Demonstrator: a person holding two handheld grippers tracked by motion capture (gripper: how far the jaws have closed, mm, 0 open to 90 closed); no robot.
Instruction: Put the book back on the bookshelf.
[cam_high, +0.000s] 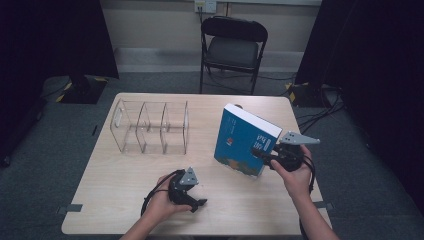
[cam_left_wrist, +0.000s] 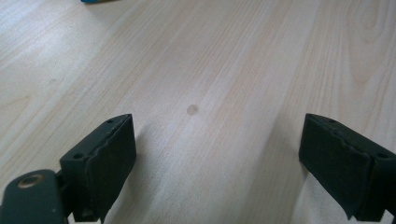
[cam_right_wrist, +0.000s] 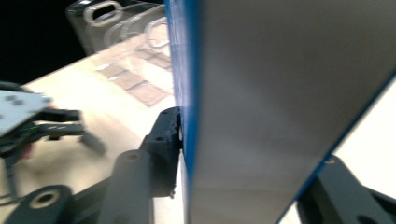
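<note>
Your right gripper (cam_high: 263, 155) clamped on the upright blue book (cam_high: 240, 140); your left gripper (cam_high: 199, 198) near, jaws wide and empty.

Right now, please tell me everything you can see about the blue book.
The blue book is a thick paperback with a blue cover, small print and white page edges. It stands tilted on the wooden table, its lower edge on the tabletop, to the right of the clear divider rack. The right gripper has it between its jaws at the near edge.
</note>
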